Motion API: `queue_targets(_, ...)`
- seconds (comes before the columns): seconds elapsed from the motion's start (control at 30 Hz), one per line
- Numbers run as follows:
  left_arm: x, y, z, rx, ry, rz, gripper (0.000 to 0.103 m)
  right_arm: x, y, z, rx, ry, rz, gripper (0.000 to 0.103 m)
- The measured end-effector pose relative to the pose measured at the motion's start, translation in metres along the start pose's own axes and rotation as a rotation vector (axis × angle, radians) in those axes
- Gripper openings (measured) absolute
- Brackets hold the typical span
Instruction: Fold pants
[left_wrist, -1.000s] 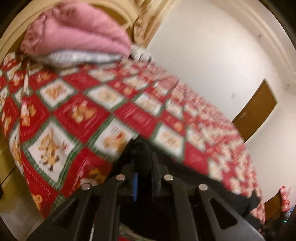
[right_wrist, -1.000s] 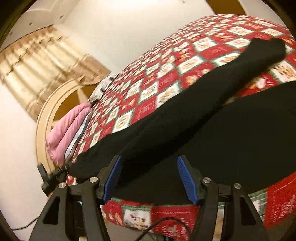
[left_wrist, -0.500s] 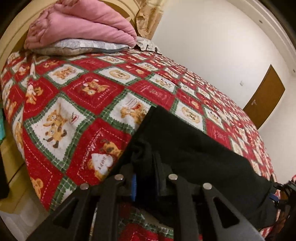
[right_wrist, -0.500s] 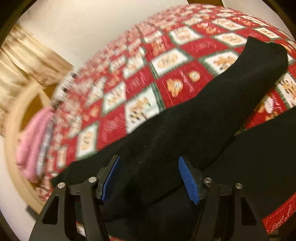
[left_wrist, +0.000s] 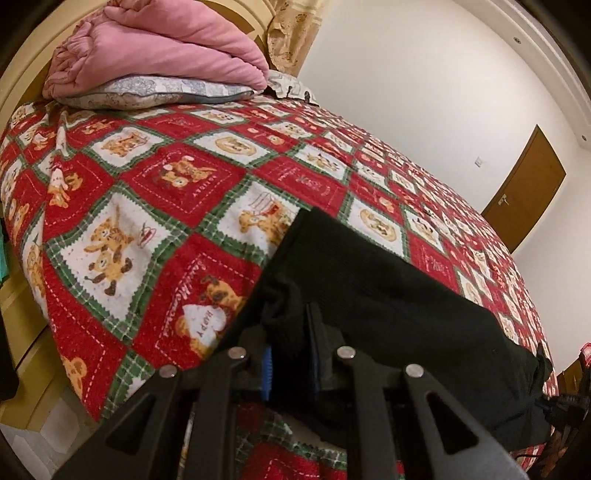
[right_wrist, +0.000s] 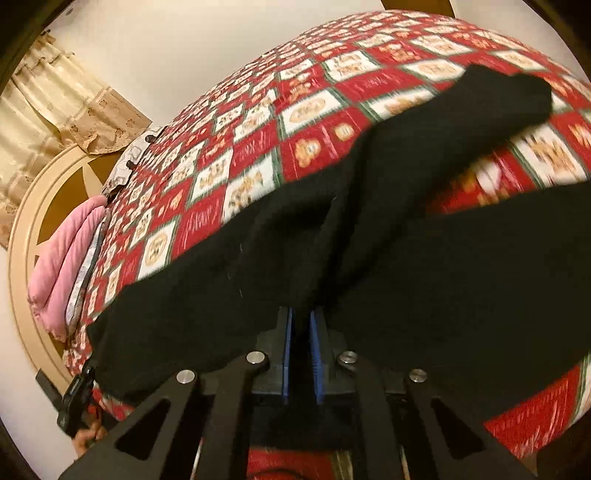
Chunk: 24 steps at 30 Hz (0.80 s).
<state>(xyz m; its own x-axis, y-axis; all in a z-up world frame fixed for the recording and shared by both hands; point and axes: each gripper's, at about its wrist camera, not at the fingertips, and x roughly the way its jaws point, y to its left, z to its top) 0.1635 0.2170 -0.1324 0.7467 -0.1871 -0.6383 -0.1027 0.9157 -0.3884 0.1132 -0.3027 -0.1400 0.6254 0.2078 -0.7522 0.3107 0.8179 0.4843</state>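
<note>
While the black fabric pants (left_wrist: 388, 295) lie spread along the near edge of the bed, the left gripper (left_wrist: 290, 354) is clenched on a bunched fold of them at the lower centre of the left wrist view, its blue pads (left_wrist: 266, 373) pressed into the dark cloth; from that pinch the garment runs toward the lower right of the frame over the red, white and green patchwork quilt with bear prints (left_wrist: 155, 206); a folded pink blanket (left_wrist: 159, 51) sits on a grey patterned pillow (left_wrist: 147, 92) at the upper left, against a cream curved headboard (left_wrist: 22, 70); a brown wooden door (left_wrist: 524, 188) stands in the white wall at the right.

In the right wrist view the right gripper (right_wrist: 301, 332) has just been closing, and its jaws now pinch a ridge of the pants (right_wrist: 406, 229) at the lower centre, the blue pads (right_wrist: 317, 363) nearly together with cloth between them; one leg stretches toward the upper right across the quilt (right_wrist: 258, 122), the rest fills the middle and right of the frame; the picture is blurred; the other gripper (right_wrist: 77, 398) shows at the lower left, at the garment's far corner; the pink blanket (right_wrist: 59, 266) lies at the left edge; beige curtains (right_wrist: 48, 110) hang at the upper left.
</note>
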Motion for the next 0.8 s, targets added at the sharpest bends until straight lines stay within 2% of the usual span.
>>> queue_targets(0.17,0.000,-0.001,0.000,0.005,0.003,0.004,0.019,-0.009,-0.012,-0.026,0.021,0.019,0.071,0.007)
queue_targets(0.2,0.000,-0.001,0.001,0.005,0.004,0.005,0.019,-0.013,-0.014,-0.026,0.028,-0.002,0.094,0.007)
queue_targets(0.3,0.000,-0.002,0.001,0.005,0.007,0.009,0.019,-0.036,-0.028,-0.017,0.111,-0.148,0.176,0.009)
queue_targets(0.33,0.000,-0.002,0.002,0.004,0.009,0.010,0.019,-0.040,-0.032,-0.013,0.132,-0.180,0.176,0.019)
queue_targets(0.37,0.001,-0.001,0.002,0.003,0.009,0.009,0.019,-0.044,-0.034,-0.009,0.144,-0.207,0.168,0.051)
queue_targets(0.43,0.001,-0.001,0.002,0.000,0.007,0.010,0.019,-0.050,-0.036,0.000,0.147,-0.267,0.151,0.089)
queue_targets(0.53,0.000,-0.003,0.001,0.008,0.000,0.022,0.019,-0.048,-0.025,0.017,0.122,-0.284,0.123,0.089)
queue_targets(0.6,0.000,-0.004,0.001,0.010,-0.003,0.028,0.019,-0.036,-0.011,0.033,0.105,-0.242,0.014,0.089)
queue_targets(0.7,0.000,-0.003,0.001,0.002,-0.005,0.028,0.019,0.001,0.005,0.061,0.109,-0.154,-0.090,0.089)
queue_targets(0.8,0.000,-0.003,0.001,0.000,-0.002,0.027,0.019,0.033,0.011,0.071,0.105,-0.104,-0.235,0.089)
